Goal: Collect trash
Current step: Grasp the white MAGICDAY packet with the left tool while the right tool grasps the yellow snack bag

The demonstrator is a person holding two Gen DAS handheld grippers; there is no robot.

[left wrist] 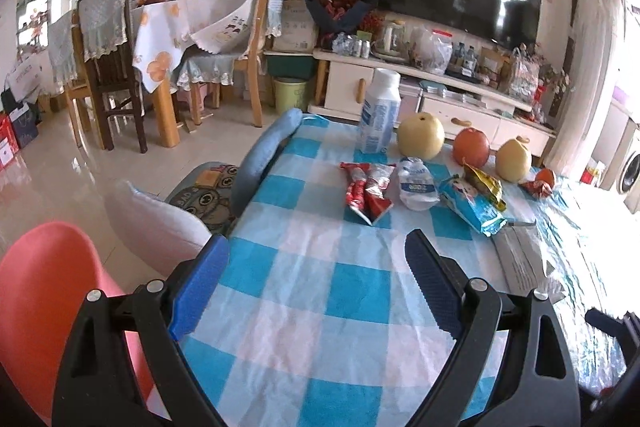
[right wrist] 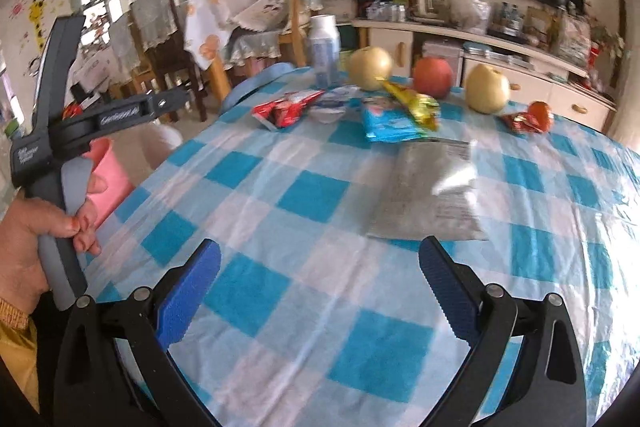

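Observation:
Trash lies in a row on the blue-checked tablecloth (left wrist: 320, 291): a red wrapper (left wrist: 366, 191) (right wrist: 287, 107), a crumpled white wrapper (left wrist: 418, 183) (right wrist: 332, 105), a blue snack packet (left wrist: 474, 205) (right wrist: 394, 121) with a gold wrapper (left wrist: 485, 183) (right wrist: 414, 101) on it, a small red wrapper (left wrist: 536, 187) (right wrist: 520, 121) and a flat silver pouch (left wrist: 524, 259) (right wrist: 430, 193). My left gripper (left wrist: 316, 247) is open and empty, short of the red wrapper. My right gripper (right wrist: 320, 255) is open and empty, just before the silver pouch.
A white bottle (left wrist: 379, 111) (right wrist: 325, 45), two yellow pears (left wrist: 421, 135) (left wrist: 513, 161), an apple (left wrist: 471, 147) (right wrist: 433, 77) and a small orange fruit (right wrist: 540, 113) stand behind the trash. A pink chair (left wrist: 44, 291) and a white cushion (left wrist: 156, 227) are left of the table.

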